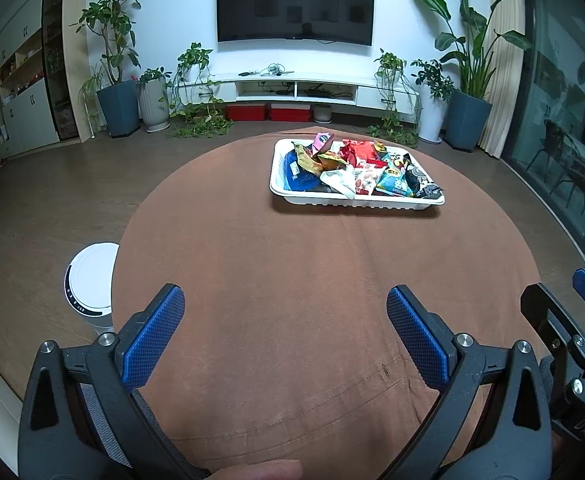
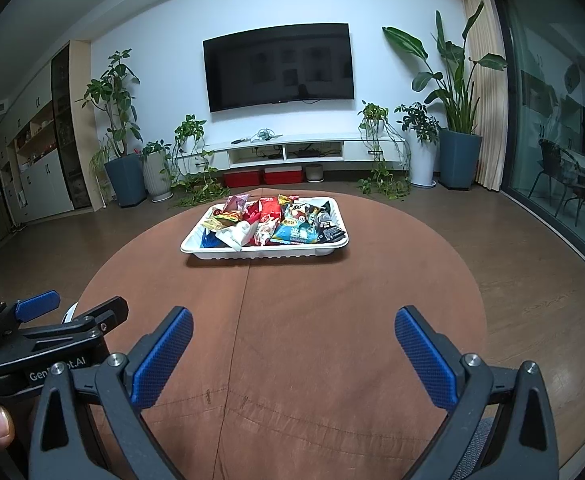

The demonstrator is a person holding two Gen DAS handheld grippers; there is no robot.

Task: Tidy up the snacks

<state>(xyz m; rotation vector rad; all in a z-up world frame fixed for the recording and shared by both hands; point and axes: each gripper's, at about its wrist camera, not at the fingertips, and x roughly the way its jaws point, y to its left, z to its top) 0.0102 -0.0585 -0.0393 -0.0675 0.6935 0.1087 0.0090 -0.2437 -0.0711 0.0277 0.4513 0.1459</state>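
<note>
Blue textured pads line both claws, and both stand spread wide with nothing between their fingers. The left gripper [image 1: 285, 322] hangs over the near part of the brown tablecloth [image 1: 292, 264], and the right gripper [image 2: 293, 345] does the same just beside it; in the left wrist view the right gripper shows at the right edge, apart from the left one. Neither touches anything on the table.

Farther out, toward the far side of the round table, sits a white tray [image 1: 356, 199] heaped with snack packets [image 1: 358, 164]: red, blue, gold, pink and white wrappers lie piled over one another inside its rim. The same tray [image 2: 264, 253] lies well apart from both claws.

Beyond the table a dark television [image 2: 278, 67] hangs on the white wall above a low white console [image 2: 288, 151], with potted plants [image 2: 454, 120] on either side.
</note>
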